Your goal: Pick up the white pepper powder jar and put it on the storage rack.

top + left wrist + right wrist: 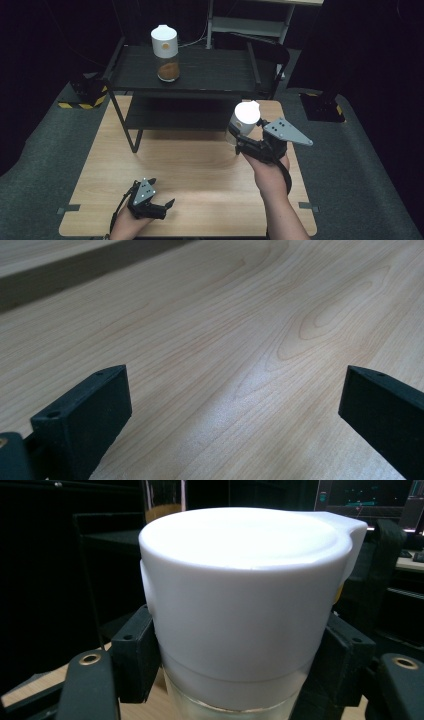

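Between black fingers (135, 660), smooth white-lidded jar (240, 615)

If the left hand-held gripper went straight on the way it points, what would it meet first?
Probably just the bare wooden table: the left hand-held gripper is open and angled low over it, though depth is hard to judge.

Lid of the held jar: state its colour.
White; the lid of the jar shows best in the right gripper view.

held jar (240, 615) base cut off below, its contents unseen, lower glass behind gripper (235, 680)
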Motion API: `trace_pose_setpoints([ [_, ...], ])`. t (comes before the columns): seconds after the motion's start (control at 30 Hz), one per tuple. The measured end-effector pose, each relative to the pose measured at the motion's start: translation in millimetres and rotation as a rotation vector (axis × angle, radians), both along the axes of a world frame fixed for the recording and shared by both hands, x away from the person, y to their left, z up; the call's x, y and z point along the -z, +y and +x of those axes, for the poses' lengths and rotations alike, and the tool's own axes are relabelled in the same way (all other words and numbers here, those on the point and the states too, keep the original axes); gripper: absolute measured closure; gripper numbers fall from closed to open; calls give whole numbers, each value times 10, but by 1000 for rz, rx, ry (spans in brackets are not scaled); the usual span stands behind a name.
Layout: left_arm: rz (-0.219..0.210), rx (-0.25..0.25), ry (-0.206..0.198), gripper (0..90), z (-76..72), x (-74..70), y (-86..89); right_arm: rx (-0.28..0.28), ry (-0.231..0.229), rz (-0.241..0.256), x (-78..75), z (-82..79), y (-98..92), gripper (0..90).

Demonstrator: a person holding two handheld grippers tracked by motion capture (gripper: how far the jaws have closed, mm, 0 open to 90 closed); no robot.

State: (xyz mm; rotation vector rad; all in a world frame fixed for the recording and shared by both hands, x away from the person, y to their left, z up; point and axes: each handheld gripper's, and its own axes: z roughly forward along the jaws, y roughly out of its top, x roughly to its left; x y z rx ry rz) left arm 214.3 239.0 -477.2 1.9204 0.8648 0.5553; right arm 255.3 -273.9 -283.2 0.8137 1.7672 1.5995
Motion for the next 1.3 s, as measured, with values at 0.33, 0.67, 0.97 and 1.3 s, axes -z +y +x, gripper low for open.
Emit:
trace_pose_setpoints([
  [0.33, -9, 1, 5, 8, 9, 3, 14, 1, -15, 7, -286, 104, 93, 306],
  [0.67, -25, 1, 13, 8, 22, 9, 36, 17, -34, -7, -504, 204, 195, 306],
  [0.97, -31, -2, 18, 8, 25, 8, 43, 27, -46, -9, -700, 307, 301, 306],
  [1.3, -40, 0, 21, 9, 35, 12, 65, 50, -51, -10, -795, 469, 446, 305],
])
